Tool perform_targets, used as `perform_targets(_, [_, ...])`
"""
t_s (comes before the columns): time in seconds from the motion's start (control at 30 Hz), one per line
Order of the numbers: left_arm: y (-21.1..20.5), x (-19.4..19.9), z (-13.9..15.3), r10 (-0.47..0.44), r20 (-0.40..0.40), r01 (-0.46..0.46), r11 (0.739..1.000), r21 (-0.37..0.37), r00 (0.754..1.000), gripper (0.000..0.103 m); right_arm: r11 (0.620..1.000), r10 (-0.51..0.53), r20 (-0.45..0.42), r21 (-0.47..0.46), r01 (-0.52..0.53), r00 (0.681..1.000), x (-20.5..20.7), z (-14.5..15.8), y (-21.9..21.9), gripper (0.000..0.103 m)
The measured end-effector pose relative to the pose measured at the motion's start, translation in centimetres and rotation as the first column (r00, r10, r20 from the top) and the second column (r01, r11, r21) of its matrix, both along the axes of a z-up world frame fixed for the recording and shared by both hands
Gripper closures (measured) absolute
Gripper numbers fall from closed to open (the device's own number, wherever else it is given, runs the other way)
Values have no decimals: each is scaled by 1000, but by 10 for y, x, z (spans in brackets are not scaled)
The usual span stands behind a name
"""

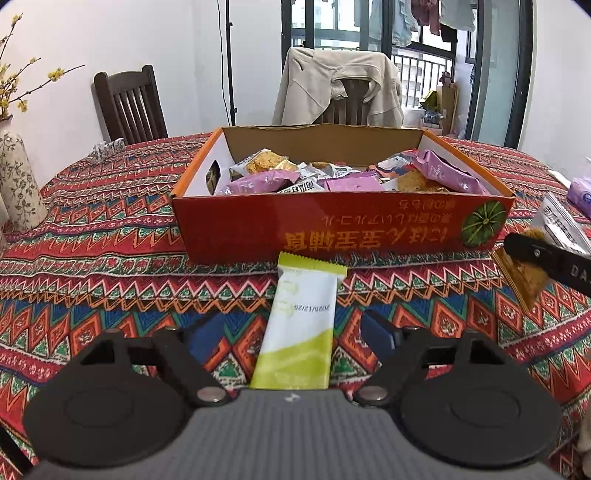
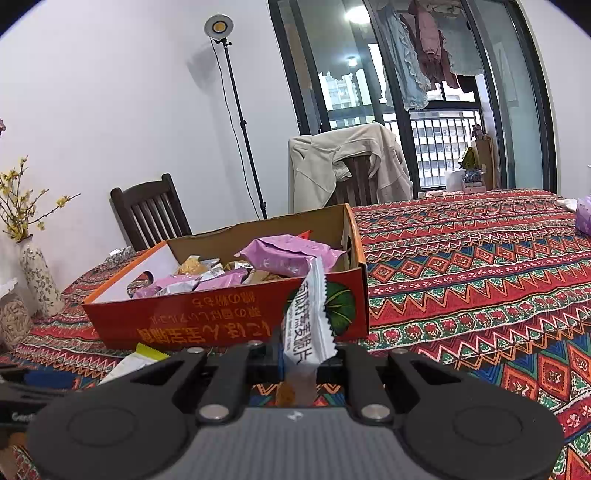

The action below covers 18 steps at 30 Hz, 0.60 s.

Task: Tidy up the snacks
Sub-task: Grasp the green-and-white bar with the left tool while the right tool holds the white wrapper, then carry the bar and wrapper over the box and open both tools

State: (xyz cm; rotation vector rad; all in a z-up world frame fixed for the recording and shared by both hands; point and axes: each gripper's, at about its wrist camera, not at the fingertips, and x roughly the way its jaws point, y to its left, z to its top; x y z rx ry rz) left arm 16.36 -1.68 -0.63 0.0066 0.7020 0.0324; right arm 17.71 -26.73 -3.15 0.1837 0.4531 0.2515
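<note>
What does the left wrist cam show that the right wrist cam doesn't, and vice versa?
Left wrist only: the left gripper open, with the full length of the green-and-white packet lying on the tablecloth between its fingers, not pinched.

Right wrist only: the lamp head on its stand, and the right gripper shut on the white crisp packet, seen head-on.

Both: the orange snack box full of purple and clear packets, the patterned tablecloth, the jacket-draped chair, the dark chair and the floral vase.
</note>
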Motion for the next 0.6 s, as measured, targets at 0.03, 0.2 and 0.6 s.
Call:
perform_targets(0.03, [0, 2, -1, 2, 0, -2, 1000, -1, 1000, 19, 1000, 1, 0, 1, -1, 1000, 0, 0, 0, 90])
perform_targets(0.2, [0, 6, -7, 12, 0, -12, 1000, 14, 1000, 19, 1000, 5, 2, 2, -5, 1000, 0, 1, 0, 90])
perform_targets(0.6, [3, 6, -19, 4, -2, -5, 997, -77, 1000, 66, 1000, 11, 6, 5, -11, 1000, 0, 2, 1, 90])
